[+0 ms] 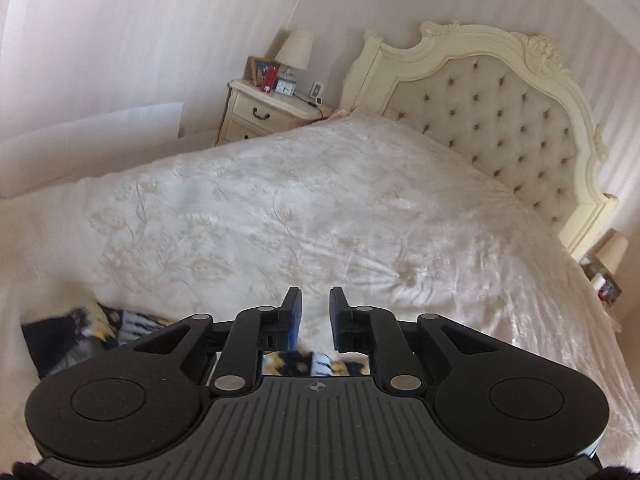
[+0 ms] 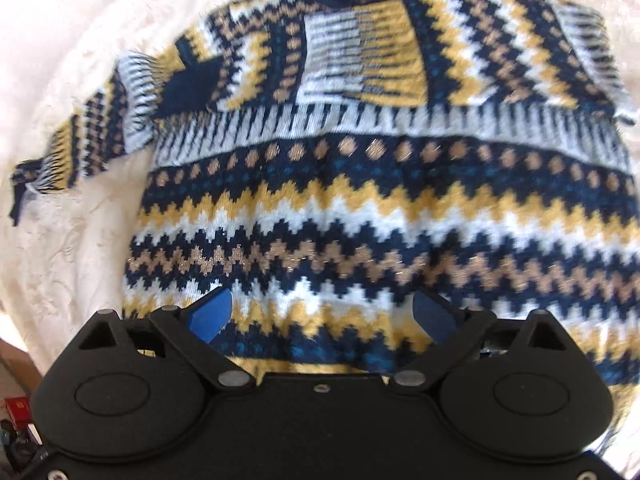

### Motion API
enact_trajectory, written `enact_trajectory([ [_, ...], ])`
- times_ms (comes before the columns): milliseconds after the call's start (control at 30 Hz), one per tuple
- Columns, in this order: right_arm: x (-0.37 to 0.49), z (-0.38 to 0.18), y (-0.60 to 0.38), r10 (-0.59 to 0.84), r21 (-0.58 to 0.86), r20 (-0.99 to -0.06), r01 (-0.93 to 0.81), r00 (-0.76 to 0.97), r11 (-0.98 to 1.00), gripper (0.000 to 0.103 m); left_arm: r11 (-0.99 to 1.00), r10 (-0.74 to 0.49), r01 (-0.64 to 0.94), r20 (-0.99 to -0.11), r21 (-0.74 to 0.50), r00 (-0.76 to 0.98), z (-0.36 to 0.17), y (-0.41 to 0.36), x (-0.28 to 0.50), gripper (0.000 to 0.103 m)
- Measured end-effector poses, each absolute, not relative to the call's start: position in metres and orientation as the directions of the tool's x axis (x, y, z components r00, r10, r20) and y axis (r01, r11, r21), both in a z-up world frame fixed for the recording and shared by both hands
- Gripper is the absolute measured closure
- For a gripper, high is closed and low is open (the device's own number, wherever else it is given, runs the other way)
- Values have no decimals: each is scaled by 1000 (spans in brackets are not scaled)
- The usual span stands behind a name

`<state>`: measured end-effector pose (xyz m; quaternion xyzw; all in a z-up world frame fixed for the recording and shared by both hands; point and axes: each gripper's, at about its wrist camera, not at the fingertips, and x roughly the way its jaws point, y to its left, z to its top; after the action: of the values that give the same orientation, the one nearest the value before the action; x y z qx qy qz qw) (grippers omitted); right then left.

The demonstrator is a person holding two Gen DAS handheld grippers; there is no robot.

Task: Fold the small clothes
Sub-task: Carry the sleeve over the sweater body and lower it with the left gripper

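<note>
- Sweater (image 2: pixel 360 200) in navy, yellow, white and tan zigzags lies spread flat on the bed, neckline at the far side, one sleeve stretched out to the left and the other side's sleeve folded in over the chest.
- Bedspread (image 1: pixel 280 208) under it is cream-white with a raised flower pattern and many fine creases; it covers the whole bed.
- Right claw (image 2: pixel 322 312) hangs over the lower part of the sweater with its blue-padded jaws spread wide and nothing between them.
- Left claw (image 1: pixel 314 316) is raised over the bed and points toward the headboard; its jaws stand a little apart with only bedspread showing in the gap, gripping nothing.
- From the left wrist view the sweater shows only as a blurred dark patch at the lower left.
- Headboard (image 1: pixel 500 120) is cream, carved along the top, with buttoned padding.
- Nightstand (image 1: pixel 264 112) stands left of the bed, carrying a lamp (image 1: pixel 294 50) and small framed items.
- Walls are pale with faint upright stripes.
</note>
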<state>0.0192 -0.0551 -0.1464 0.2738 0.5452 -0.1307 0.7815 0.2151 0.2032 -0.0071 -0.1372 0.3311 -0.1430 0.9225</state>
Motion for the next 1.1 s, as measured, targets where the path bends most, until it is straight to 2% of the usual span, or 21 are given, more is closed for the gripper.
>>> enact_trajectory([
  [67,11,-137,-61,88,283,-915,473,393,834,5,912,-370,155,-598,-379,711,-23,196,209,54],
  [100,7,-130,-64,81,278,-912,460,402,843,5,912,-367,139,-614,-386,699,-30,196,204,52],
  [333,-3,-105,-73,58,262,-898,426,435,866,5,884,-361,-21,-708,-468,607,-78,242,204,43],
  [567,13,-95,-76,51,294,-889,481,456,826,5,849,-224,-246,-741,-467,633,-101,310,230,40],
  [833,38,-87,-71,40,292,-891,504,453,813,5,872,-141,-285,-760,-399,634,-121,321,281,40],
  [933,40,-85,-72,34,291,-891,511,453,809,5,854,-78,-376,-803,-360,591,-131,327,290,42],
  [967,40,-85,-72,32,290,-892,514,452,807,5,845,-50,-416,-824,-336,564,-135,332,292,46],
  [1000,40,-84,-73,30,288,-892,518,450,805,5,840,-30,-439,-836,-318,548,-137,334,293,53],
  [1067,37,-85,-76,28,289,-894,528,447,799,5,829,-23,-456,-836,-322,549,-140,340,291,86],
  [1100,36,-86,-77,29,291,-895,532,446,795,5,820,-47,-449,-823,-355,566,-140,343,288,91],
])
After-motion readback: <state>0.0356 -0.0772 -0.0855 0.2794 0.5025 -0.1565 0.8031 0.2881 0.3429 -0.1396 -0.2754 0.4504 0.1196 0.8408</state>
